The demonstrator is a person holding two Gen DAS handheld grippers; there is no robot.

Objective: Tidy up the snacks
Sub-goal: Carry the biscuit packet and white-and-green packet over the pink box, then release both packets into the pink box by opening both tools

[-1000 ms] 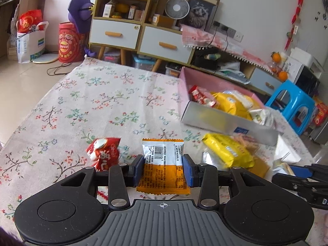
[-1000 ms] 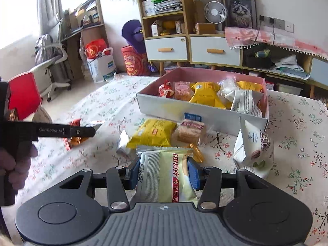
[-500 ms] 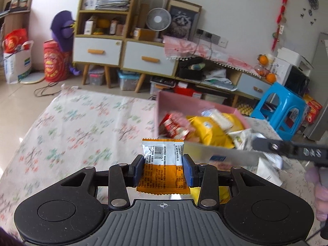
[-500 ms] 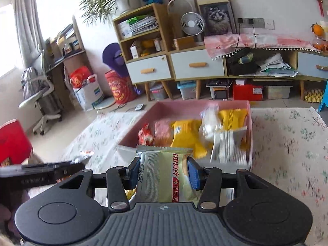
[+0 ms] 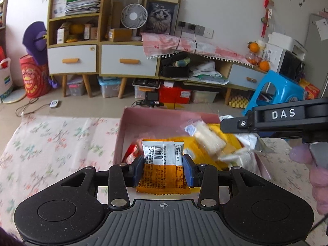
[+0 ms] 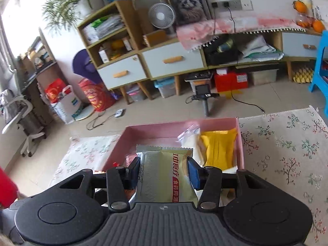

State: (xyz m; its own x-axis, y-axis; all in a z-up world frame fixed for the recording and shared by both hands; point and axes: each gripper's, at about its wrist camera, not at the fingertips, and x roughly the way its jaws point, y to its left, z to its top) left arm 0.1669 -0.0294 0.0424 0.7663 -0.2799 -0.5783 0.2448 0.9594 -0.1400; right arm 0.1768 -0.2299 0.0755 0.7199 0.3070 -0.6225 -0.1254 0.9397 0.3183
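My left gripper (image 5: 163, 169) is shut on an orange and white snack packet (image 5: 163, 170) and holds it over the near left part of the pink box (image 5: 155, 119). My right gripper (image 6: 164, 173) is shut on a pale green and silver snack packet (image 6: 164, 176) and holds it over the same pink box (image 6: 162, 130). The box holds several snacks, among them yellow packets (image 6: 219, 147) and a clear bag of white biscuits (image 5: 207, 137). The right gripper's body (image 5: 283, 121) shows at the right of the left wrist view.
The box sits on a floral tablecloth (image 6: 287, 155) that also shows in the left wrist view (image 5: 51, 143). Beyond the table edge are the floor, a wooden cabinet with drawers (image 5: 98, 59), a blue stool (image 5: 274, 96) and a camera on a stand (image 6: 203, 94).
Both grippers have risen from the table with their packets and moved forward over the pink box. The loose snacks on the cloth have dropped out of view.
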